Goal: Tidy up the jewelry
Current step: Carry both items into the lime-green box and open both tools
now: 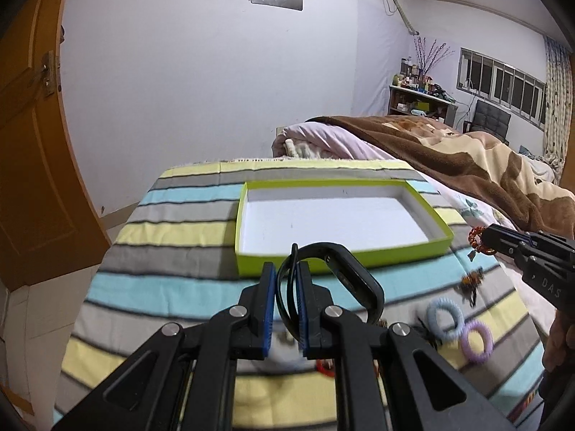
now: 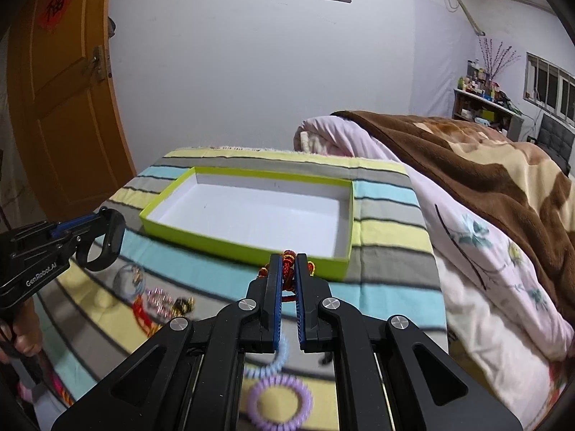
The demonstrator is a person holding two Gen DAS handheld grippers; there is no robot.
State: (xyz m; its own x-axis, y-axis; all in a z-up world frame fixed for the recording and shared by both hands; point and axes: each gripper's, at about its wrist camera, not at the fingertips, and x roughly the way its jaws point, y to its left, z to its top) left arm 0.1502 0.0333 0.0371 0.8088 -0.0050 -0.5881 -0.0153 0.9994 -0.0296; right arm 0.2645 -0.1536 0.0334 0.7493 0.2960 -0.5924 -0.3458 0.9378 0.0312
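Note:
A shallow lime-green box [image 1: 251, 267] with a white, empty inside sits on the striped cloth; it also shows in the right wrist view [image 2: 248, 242]. My left gripper [image 1: 287, 276] is shut on a black wristband [image 1: 355, 276] and holds it above the cloth, just short of the box's near wall. It also shows in the right wrist view [image 2: 102, 224] with the wristband [image 2: 107, 248]. My right gripper [image 2: 287, 264] is shut on a red beaded bracelet [image 2: 287, 269] near the box's near right corner. It also shows in the left wrist view [image 1: 485, 239] with the bracelet [image 1: 476, 239].
Loose items lie on the cloth: a blue spiral hair tie [image 1: 445, 318], a purple one [image 1: 476, 341], a dark clip [image 1: 470, 282], and a clear ring [image 2: 127, 280] with red and pink pieces [image 2: 158, 301]. A bed with a brown blanket [image 2: 485, 165] is right. An orange door [image 2: 61, 89] is left.

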